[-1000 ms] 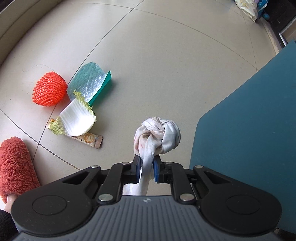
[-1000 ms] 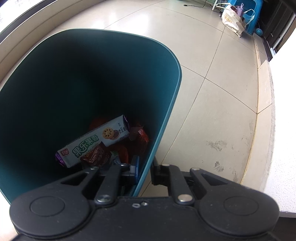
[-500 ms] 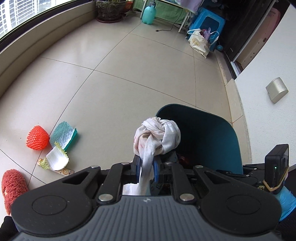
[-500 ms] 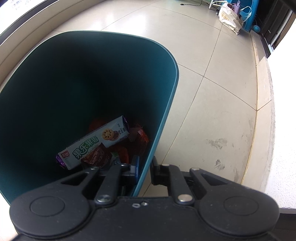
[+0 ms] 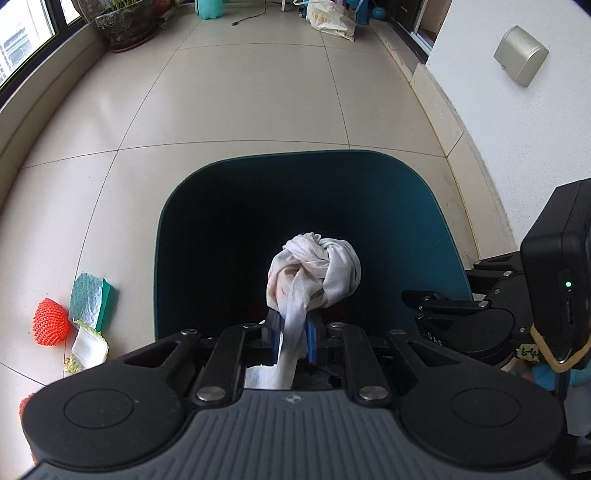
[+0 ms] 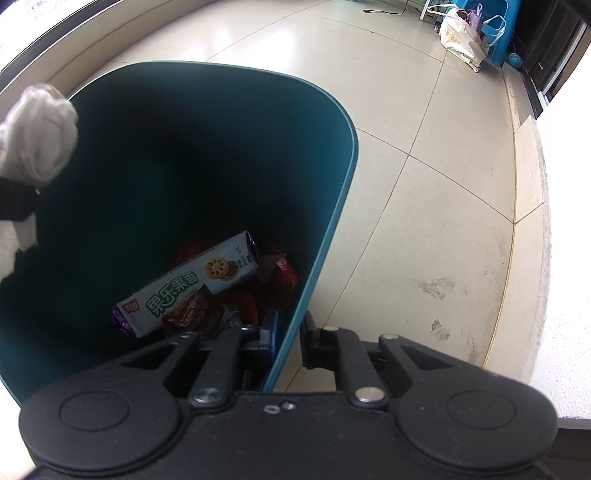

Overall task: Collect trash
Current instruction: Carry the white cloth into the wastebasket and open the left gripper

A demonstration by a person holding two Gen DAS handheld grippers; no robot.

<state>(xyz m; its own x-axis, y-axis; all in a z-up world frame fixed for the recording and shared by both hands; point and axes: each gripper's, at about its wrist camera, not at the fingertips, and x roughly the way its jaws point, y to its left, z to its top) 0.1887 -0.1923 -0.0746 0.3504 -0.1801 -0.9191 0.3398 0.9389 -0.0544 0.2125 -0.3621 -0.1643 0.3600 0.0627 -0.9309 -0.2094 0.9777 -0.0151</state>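
My left gripper (image 5: 291, 338) is shut on a knotted white rag (image 5: 314, 275) and holds it over the open mouth of the teal trash bin (image 5: 173, 229). The rag also shows at the left edge of the right wrist view (image 6: 37, 136). My right gripper (image 6: 288, 338) is shut on the bin's rim (image 6: 332, 229), one finger inside the wall and one outside. Inside the bin lie a biscuit packet (image 6: 184, 284) and red wrappers (image 6: 277, 273). On the floor left of the bin are a red foam net (image 5: 50, 323), a teal sponge (image 5: 92, 301) and a cabbage leaf (image 5: 88, 349).
A white wall (image 5: 517, 129) with a skirting ledge runs along the right. A plant pot (image 5: 125, 22), a white bag (image 5: 332, 18) and blue items stand at the far end of the tiled floor. A window ledge (image 5: 44, 107) runs along the left.
My left gripper has carried the rag from above the floor trash to over the bin's opening. The right gripper has kept its hold on the rim.
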